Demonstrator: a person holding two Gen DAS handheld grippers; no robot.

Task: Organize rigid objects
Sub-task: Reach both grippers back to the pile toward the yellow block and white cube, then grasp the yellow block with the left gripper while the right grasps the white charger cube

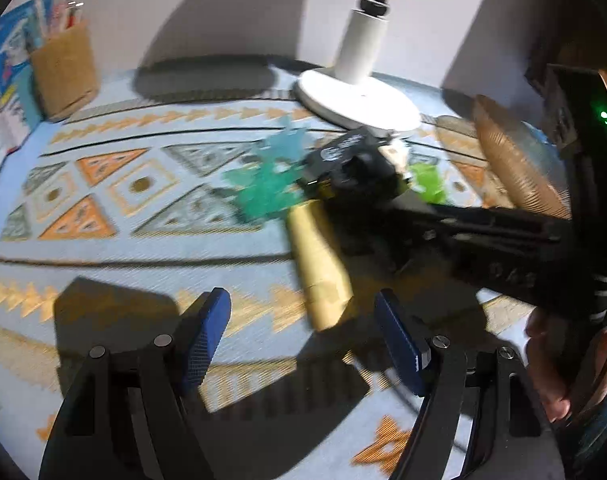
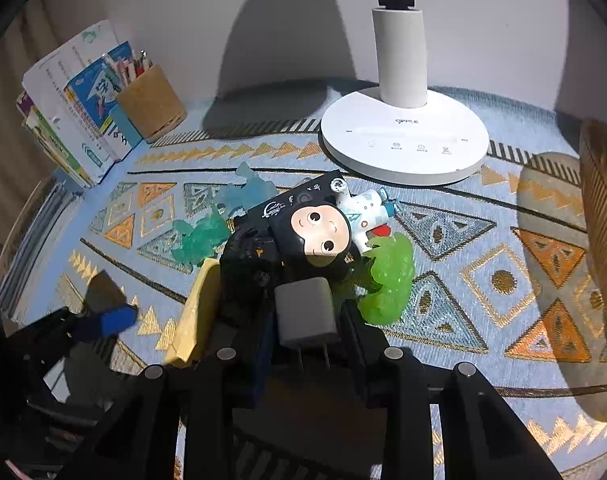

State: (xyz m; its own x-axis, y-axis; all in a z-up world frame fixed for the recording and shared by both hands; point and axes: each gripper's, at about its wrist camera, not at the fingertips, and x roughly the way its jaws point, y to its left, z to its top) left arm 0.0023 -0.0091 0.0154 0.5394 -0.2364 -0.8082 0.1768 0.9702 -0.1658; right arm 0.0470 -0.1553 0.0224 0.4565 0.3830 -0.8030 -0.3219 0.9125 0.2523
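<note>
The right gripper point(image 2: 308, 320) is clamping a small, light, stiff grey charger plug point(image 2: 306, 310) by its flat sides at the near edge of the toy pile, while the left gripper point(image 1: 303, 328) is hovering half-open and empty near the yellowish block point(image 1: 319, 264).

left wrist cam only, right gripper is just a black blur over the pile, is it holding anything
observer: yes, the right gripper is shut on a grey charger, with its prongs pointing back at the camera.
operator: whats the black lump past it
observer: a doll with black hair, lying face up just beyond the charger.
operator: and the white bit behind that
observer: a small white toy figure lying between the doll and the lamp base.
</note>
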